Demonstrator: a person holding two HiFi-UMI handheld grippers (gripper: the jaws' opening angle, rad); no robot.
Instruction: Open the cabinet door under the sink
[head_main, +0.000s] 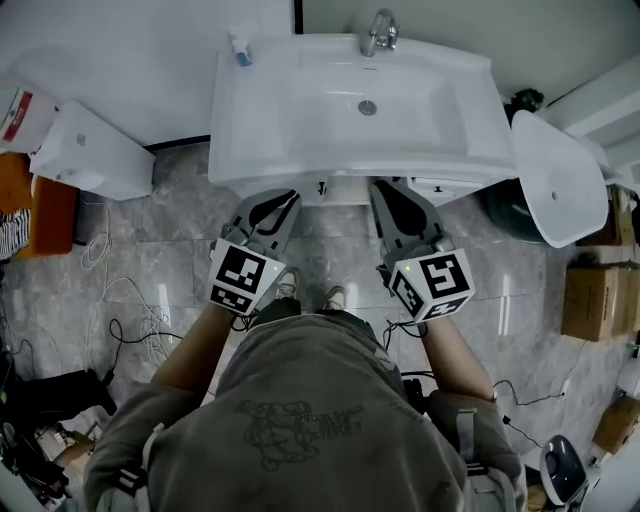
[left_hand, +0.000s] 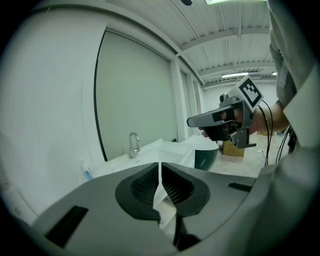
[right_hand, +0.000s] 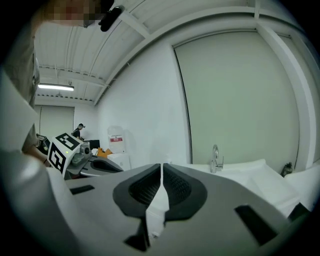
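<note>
White cabinet front (head_main: 446, 186) shows only as a thin strip under the near edge of the sink (head_main: 300, 120); the basin's overhang hides the door itself (no handle can be made out). Just on the near side of it, the left gripper (head_main: 284, 200) and right gripper (head_main: 386, 192) point at that edge side by side, each with jaws pressed together on nothing. The approach seems to be the step in hand, with the door not yet touched. The next move calls for lowering one gripper below the rim, spreading its jaws and finding the door's edge or pull.
</note>
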